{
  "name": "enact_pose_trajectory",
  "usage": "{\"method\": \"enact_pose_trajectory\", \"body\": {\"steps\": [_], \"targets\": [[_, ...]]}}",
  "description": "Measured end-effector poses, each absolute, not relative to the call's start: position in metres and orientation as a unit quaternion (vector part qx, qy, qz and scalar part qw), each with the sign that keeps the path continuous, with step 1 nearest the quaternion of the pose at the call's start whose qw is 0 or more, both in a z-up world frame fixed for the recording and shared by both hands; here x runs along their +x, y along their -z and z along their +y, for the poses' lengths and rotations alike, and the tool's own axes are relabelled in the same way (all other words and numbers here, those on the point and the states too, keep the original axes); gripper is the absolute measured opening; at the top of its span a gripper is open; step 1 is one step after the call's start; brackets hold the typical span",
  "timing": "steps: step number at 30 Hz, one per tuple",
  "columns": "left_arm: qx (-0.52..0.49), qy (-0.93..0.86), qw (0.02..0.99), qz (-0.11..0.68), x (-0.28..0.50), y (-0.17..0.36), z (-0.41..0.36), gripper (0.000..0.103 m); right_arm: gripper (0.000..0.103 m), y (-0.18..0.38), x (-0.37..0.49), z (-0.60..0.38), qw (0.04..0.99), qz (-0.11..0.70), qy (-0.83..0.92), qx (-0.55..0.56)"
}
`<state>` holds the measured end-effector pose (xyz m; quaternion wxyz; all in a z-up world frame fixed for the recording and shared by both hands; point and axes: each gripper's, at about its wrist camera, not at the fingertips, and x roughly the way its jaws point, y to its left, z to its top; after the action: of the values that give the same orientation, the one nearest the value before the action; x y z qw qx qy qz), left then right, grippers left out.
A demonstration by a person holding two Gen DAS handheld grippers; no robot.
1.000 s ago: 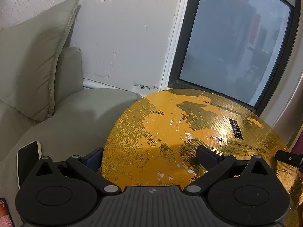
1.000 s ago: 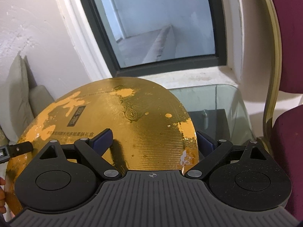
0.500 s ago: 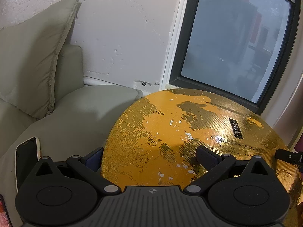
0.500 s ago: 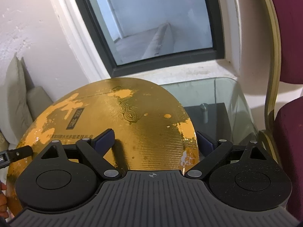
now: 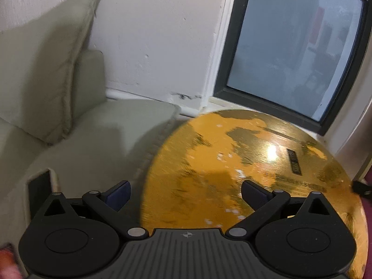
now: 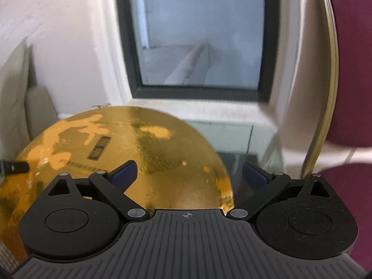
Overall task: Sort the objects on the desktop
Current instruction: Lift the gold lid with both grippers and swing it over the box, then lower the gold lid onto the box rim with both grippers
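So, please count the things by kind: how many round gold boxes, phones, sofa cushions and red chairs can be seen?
Round gold box: 1
Phone: 1
Sofa cushion: 1
Red chair: 1
Total: 4

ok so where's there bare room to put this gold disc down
The glass table below the window is bare between the gold disc and the red chair. The sofa seat is free between the pillow and the disc. Its near corner is taken by a phone.
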<state>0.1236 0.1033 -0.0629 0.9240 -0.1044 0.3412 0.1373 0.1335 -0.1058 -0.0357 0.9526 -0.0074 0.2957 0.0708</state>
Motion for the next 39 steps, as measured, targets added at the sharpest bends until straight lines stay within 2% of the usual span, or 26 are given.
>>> {"method": "enact_pose_trajectory", "body": {"steps": [5, 11, 18, 26, 39], "targets": [[-0.042, -0.190, 0.892, 0.407, 0.106, 0.048, 0.113, 0.102, 0.103, 0.007, 0.084, -0.100, 0.957, 0.278, -0.082, -0.021], [-0.035, -0.186, 0.877, 0.442, 0.062, 0.044, 0.116, 0.102, 0.103, 0.008, 0.028, -0.086, 0.933, 0.344, -0.103, -0.008], [-0.006, -0.132, 0.885, 0.447, 0.031, 0.039, 0.090, 0.102, 0.103, 0.007, -0.006, -0.074, 0.915, 0.392, -0.095, -0.007], [-0.026, -0.146, 0.883, 0.445, 0.041, 0.039, 0.097, 0.102, 0.103, -0.019, -0.015, -0.070, 0.928, 0.363, -0.079, -0.029], [-0.081, -0.150, 0.893, 0.417, 0.086, 0.045, 0.133, 0.102, 0.103, -0.014, -0.005, -0.065, 0.924, 0.372, -0.085, -0.029]]}}
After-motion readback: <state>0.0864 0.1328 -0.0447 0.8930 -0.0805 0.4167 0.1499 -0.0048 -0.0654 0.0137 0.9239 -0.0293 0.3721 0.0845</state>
